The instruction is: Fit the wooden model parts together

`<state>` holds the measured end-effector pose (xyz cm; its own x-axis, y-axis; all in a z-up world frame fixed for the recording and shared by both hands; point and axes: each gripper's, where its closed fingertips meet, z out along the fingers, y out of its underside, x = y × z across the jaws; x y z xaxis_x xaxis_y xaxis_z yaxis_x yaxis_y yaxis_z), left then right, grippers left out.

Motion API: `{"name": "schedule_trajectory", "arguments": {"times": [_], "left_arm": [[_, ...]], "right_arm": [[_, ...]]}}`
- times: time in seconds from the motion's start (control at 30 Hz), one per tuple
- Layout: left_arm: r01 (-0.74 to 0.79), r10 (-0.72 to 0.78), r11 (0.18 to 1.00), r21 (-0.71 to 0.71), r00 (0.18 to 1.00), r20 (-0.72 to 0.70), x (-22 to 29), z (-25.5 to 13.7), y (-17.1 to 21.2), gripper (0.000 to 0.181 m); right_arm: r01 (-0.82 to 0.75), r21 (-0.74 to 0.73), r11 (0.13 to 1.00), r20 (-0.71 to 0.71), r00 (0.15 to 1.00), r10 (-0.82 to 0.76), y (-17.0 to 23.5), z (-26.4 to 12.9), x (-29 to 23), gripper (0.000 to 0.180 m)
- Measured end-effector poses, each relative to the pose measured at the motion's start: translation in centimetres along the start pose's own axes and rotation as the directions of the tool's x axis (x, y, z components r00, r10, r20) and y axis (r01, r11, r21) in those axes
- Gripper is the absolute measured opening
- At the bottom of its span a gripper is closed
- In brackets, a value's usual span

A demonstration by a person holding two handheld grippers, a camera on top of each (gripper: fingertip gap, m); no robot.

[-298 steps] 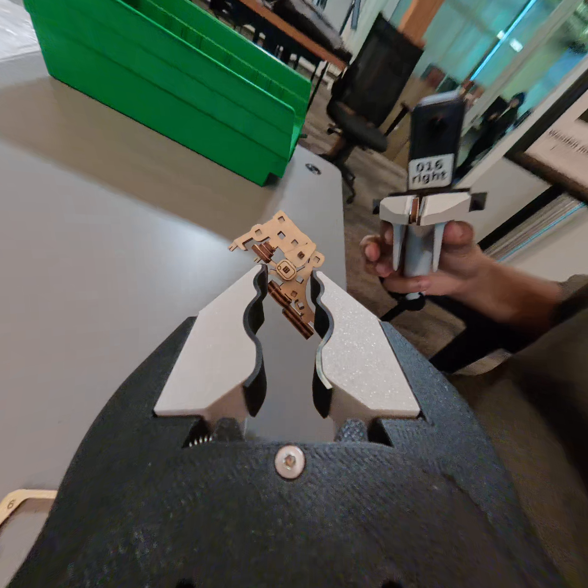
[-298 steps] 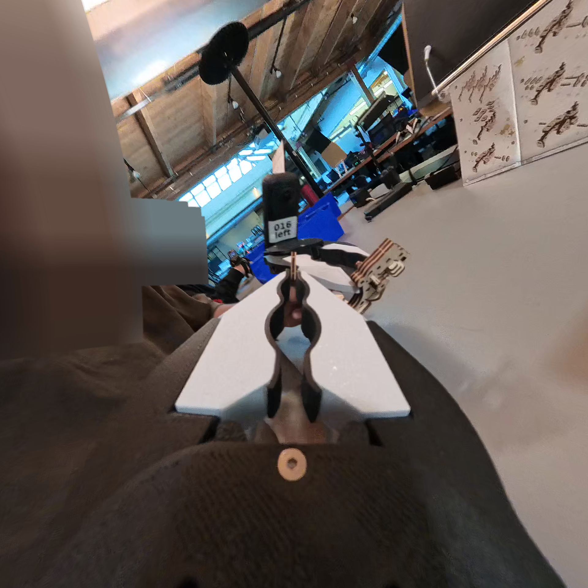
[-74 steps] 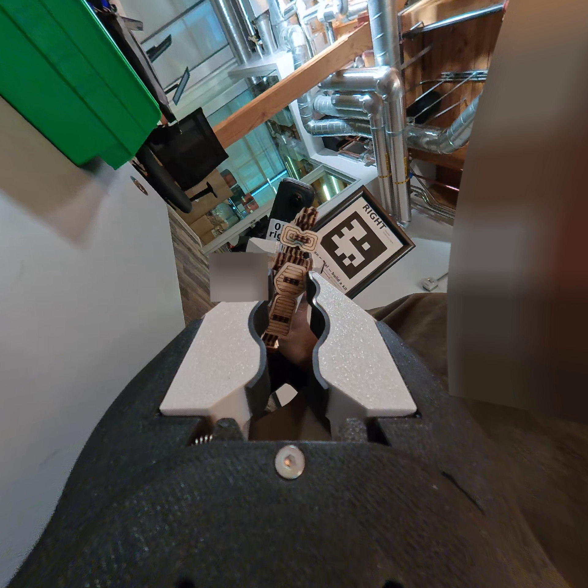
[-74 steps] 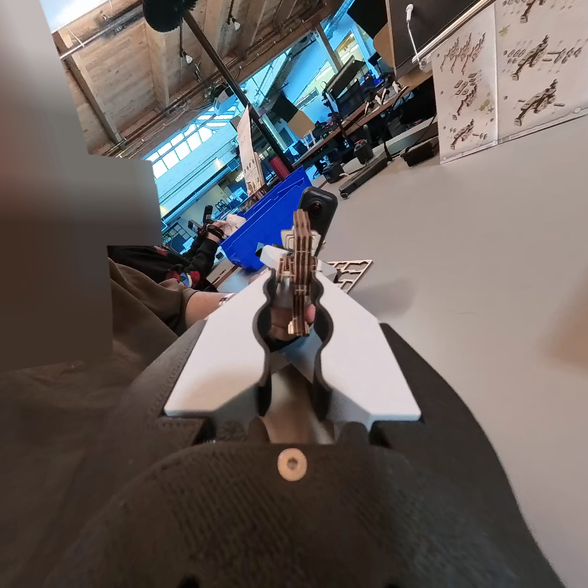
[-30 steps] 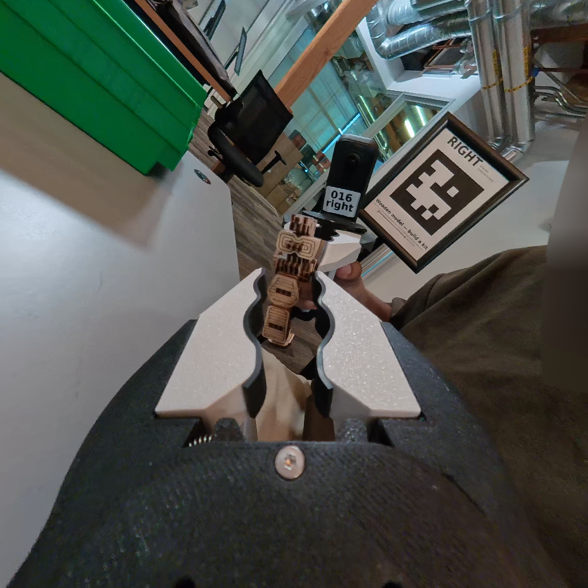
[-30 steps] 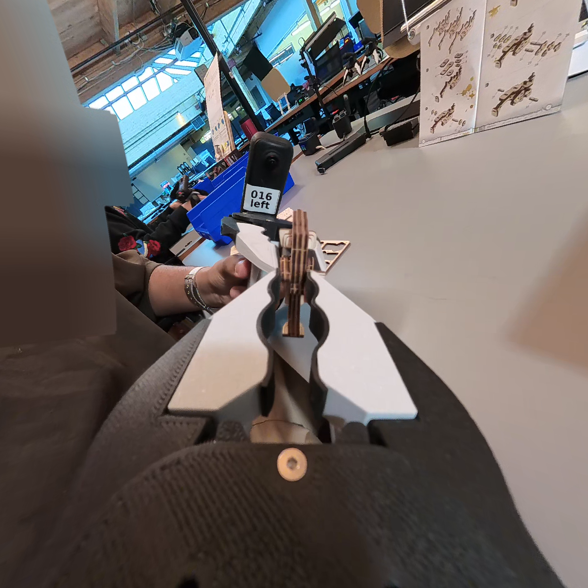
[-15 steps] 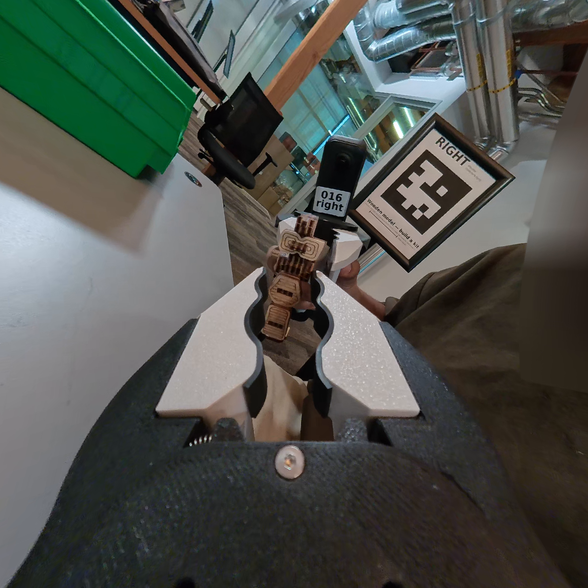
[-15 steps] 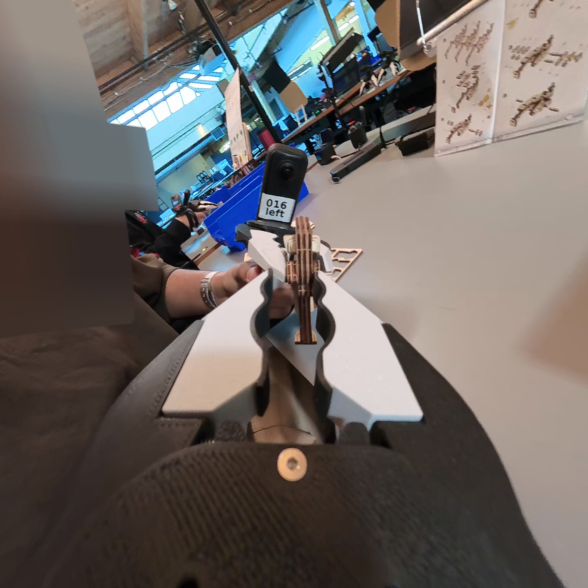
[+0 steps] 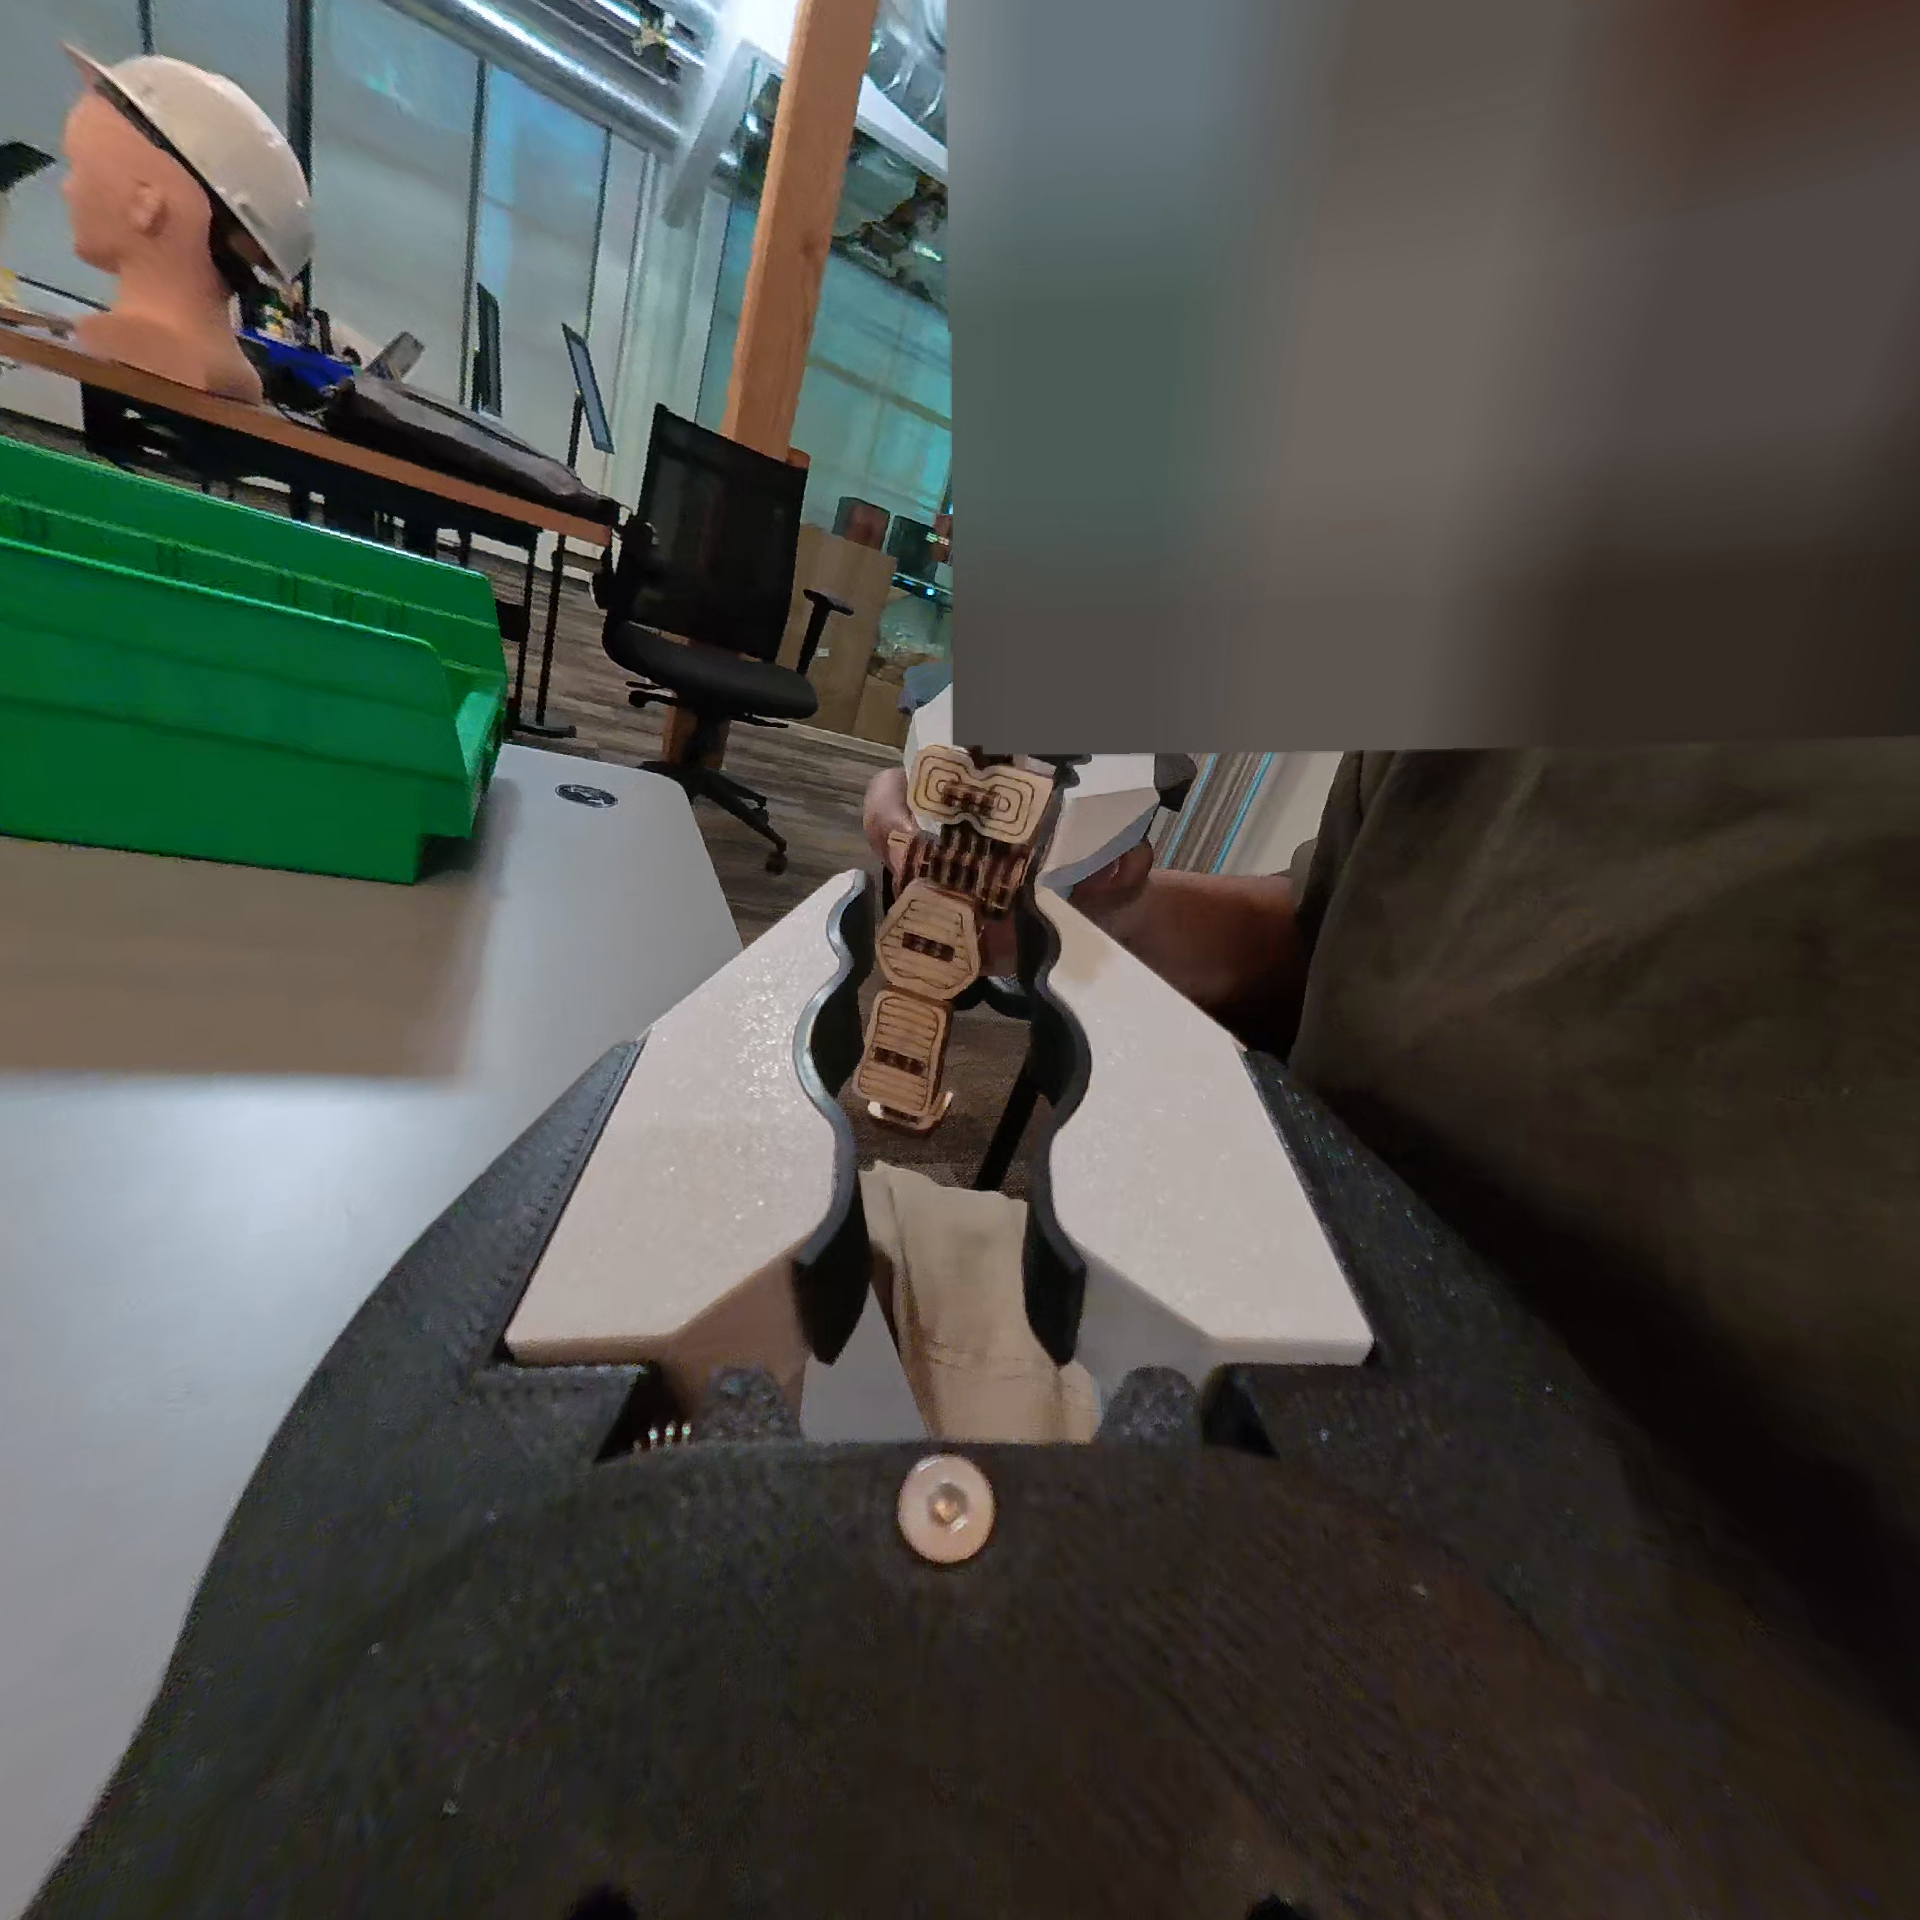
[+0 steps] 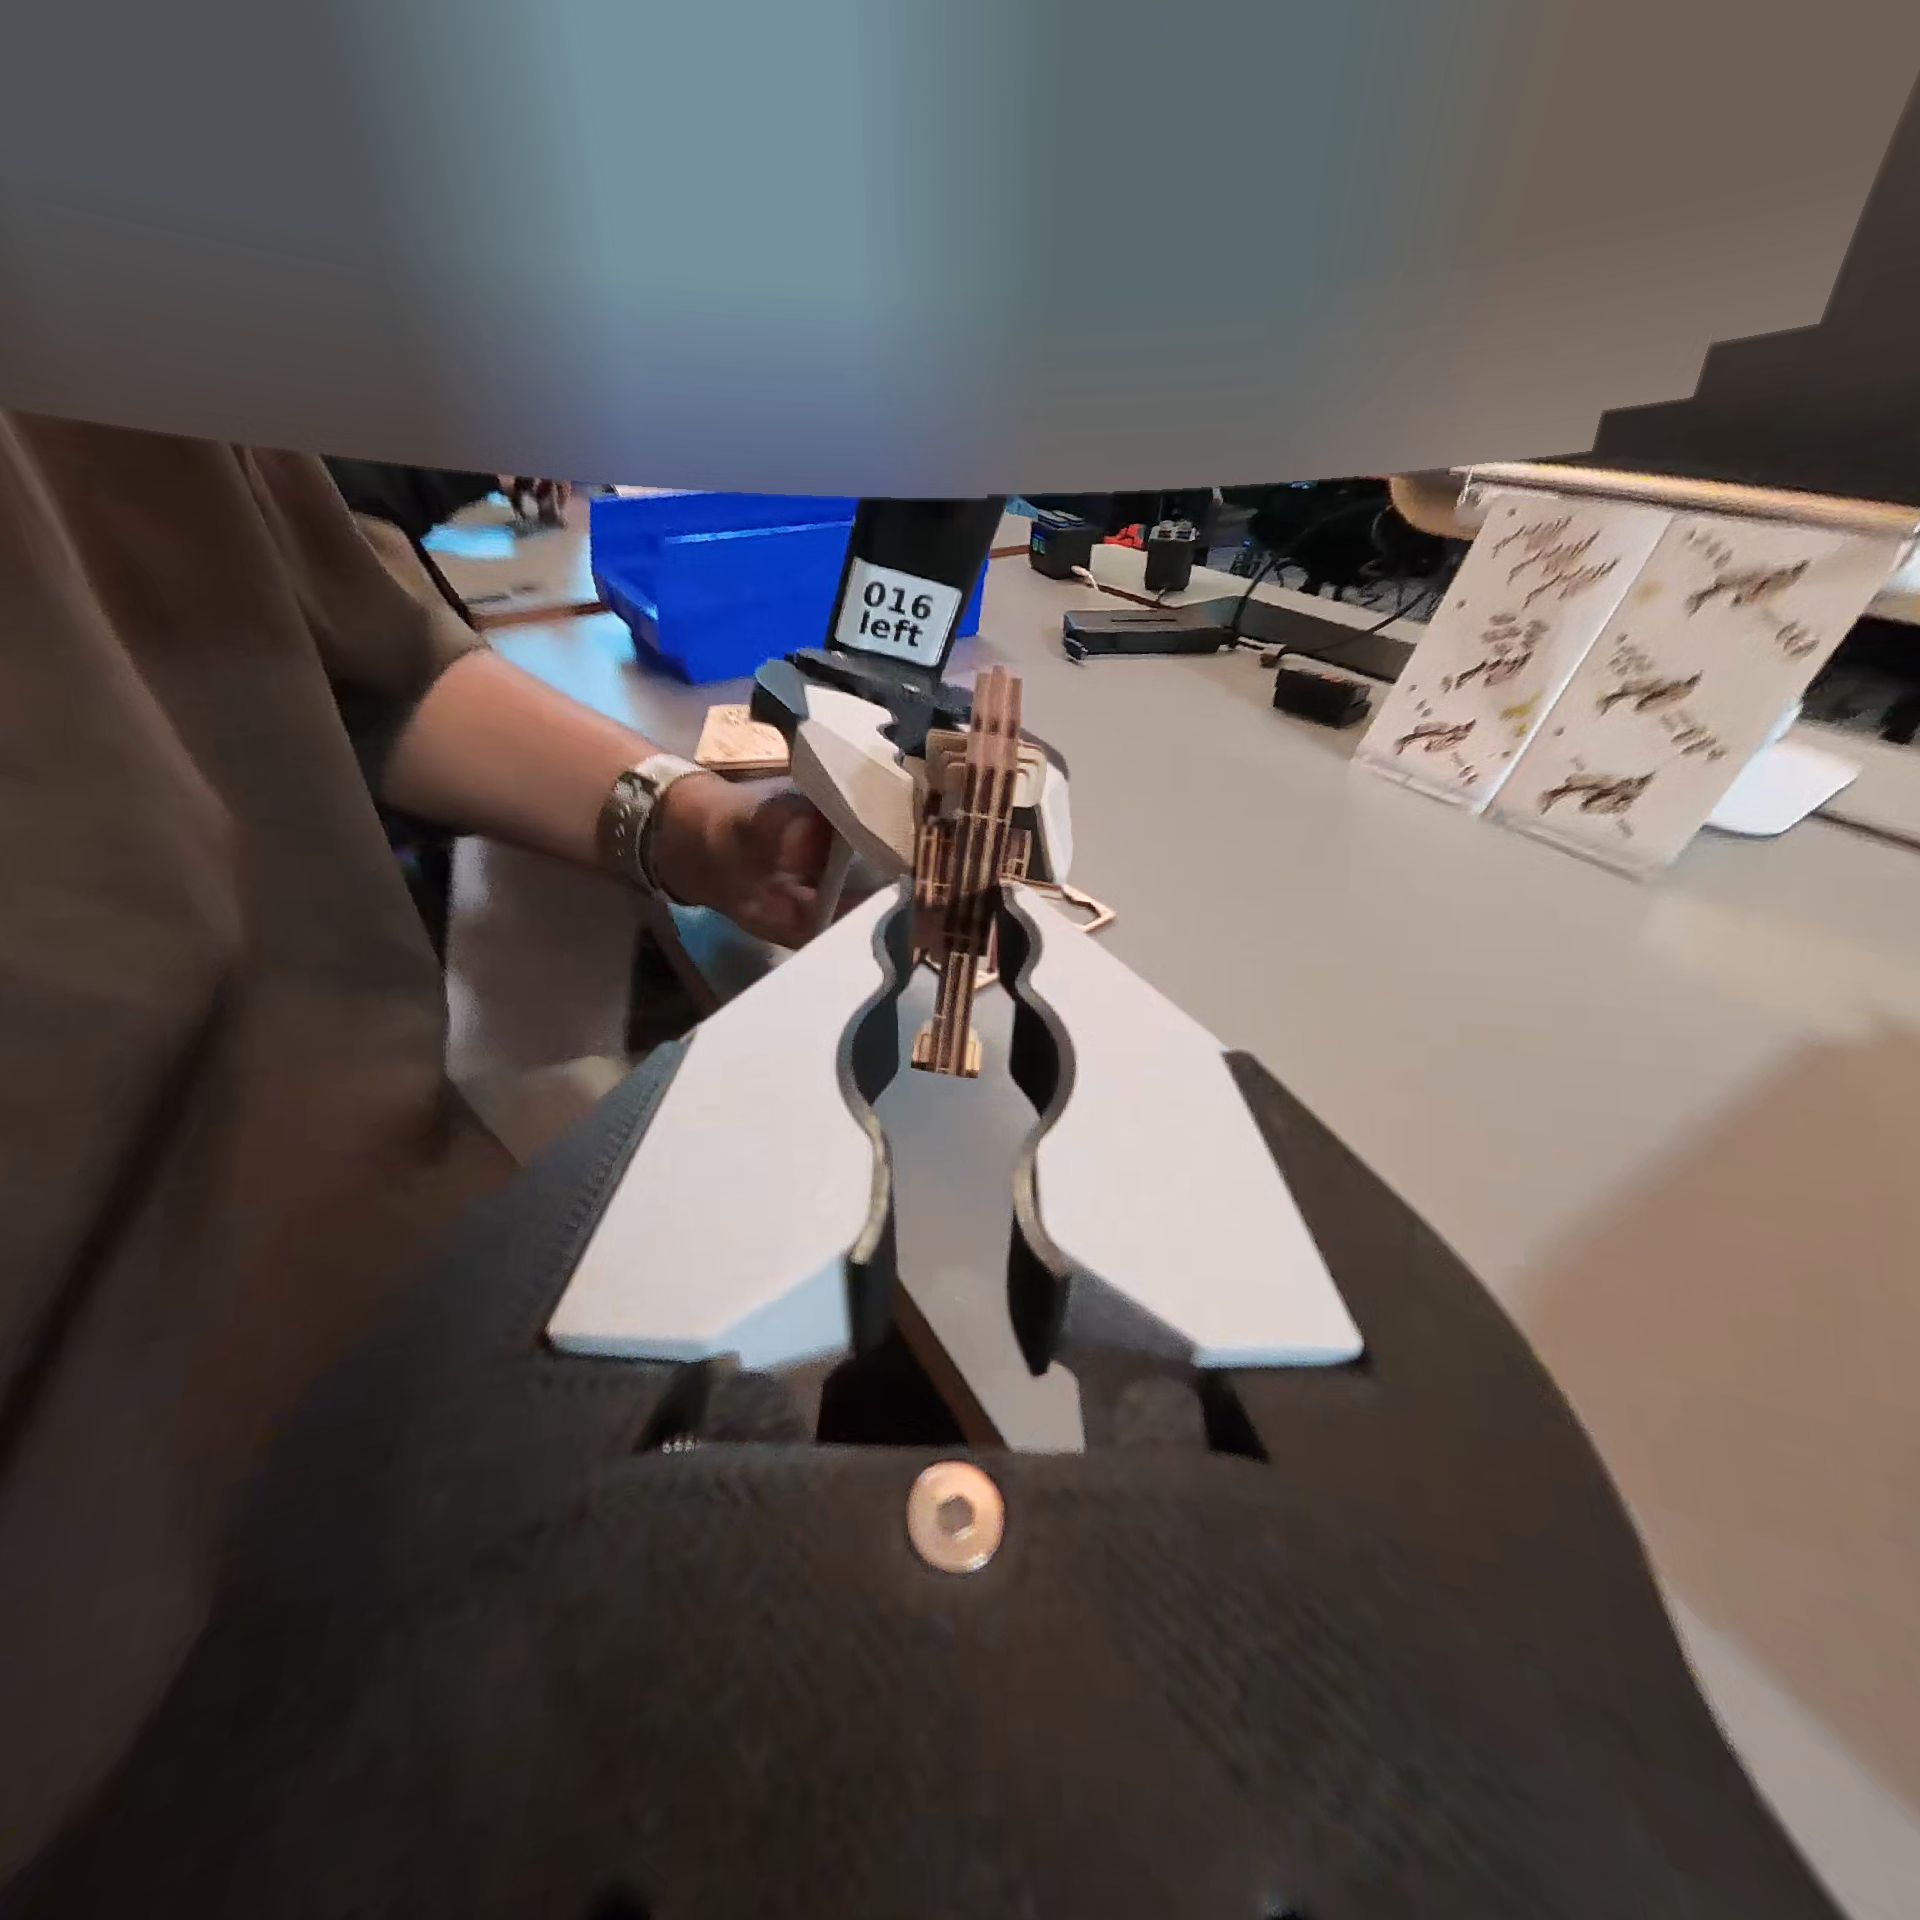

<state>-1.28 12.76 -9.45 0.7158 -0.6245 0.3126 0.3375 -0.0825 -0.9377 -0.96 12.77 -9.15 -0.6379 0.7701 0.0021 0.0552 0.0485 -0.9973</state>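
A small layered wooden model (image 9: 928,940) stands upright between my two grippers, above the table edge. My left gripper (image 9: 948,896) is shut on it, its grey fingers on either side of the model's middle. In the right wrist view the model (image 10: 961,862) shows edge-on, and my right gripper (image 10: 956,909) is shut on its lower part. The left gripper (image 10: 914,774) faces it from behind the model. A grey finger of the right gripper (image 9: 1101,821) shows behind the model in the left wrist view. A hand holds each gripper.
Green bins (image 9: 208,707) stand at the far end of the grey table (image 9: 260,1143), with an office chair (image 9: 717,623) beyond. A blue bin (image 10: 727,592), instruction sheets (image 10: 1621,675) and flat wooden part sheets (image 10: 738,743) sit on the table (image 10: 1455,1039). The person's torso is close by. Only a small space, under 4 cm, lies between the two pairs of fingers.
Both grippers have tilted down to a more level view while staying on the model. Ten seconds ago only the left held the model, and the right was apart from it.
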Motion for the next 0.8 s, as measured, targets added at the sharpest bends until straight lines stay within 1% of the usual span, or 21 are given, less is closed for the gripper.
{"name": "schedule_trajectory", "arguments": {"times": [0.13, 0.3, 0.6, 0.7, 0.73, 0.8], "left_arm": [[-0.016, 0.016, 1.000, 0.005, 1.000, -0.005, 0.2, 0.0, -0.1, 0.024], [-0.088, 0.088, 0.996, -0.008, 0.996, -0.010, 0.7, -0.1, -0.1, 0.023], [-0.150, 0.150, 0.989, 0.006, 0.989, -0.007, 1.5, 0.0, -1.0, 0.018], [-0.143, 0.143, 0.990, 0.021, 0.990, -0.019, 1.7, -0.1, -1.2, 0.018], [-0.138, 0.139, 0.990, 0.026, 0.990, -0.025, 1.8, -0.1, -1.2, 0.018], [-0.122, 0.123, 0.992, 0.033, 0.992, -0.037, 1.9, 0.0, -1.2, 0.018]], "right_arm": [[0.055, -0.018, 0.998, -0.005, 0.998, -0.055, 0.2, -0.1, -0.2, 0.014], [0.130, -0.025, 0.991, -0.002, 0.992, -0.130, 0.1, -0.1, -0.7, 0.014], [0.142, 0.042, 0.989, -0.014, 0.990, -0.141, -0.8, -0.3, -0.9, 0.015], [0.122, 0.065, 0.990, -0.044, 0.992, -0.120, -1.2, -0.3, -0.5, 0.027], [0.110, 0.073, 0.991, -0.060, 0.993, -0.105, -1.3, -0.4, -0.2, 0.035], [0.070, 0.090, 0.993, -0.066, 0.996, -0.064, -1.4, -0.3, 0.1, 0.039]]}}
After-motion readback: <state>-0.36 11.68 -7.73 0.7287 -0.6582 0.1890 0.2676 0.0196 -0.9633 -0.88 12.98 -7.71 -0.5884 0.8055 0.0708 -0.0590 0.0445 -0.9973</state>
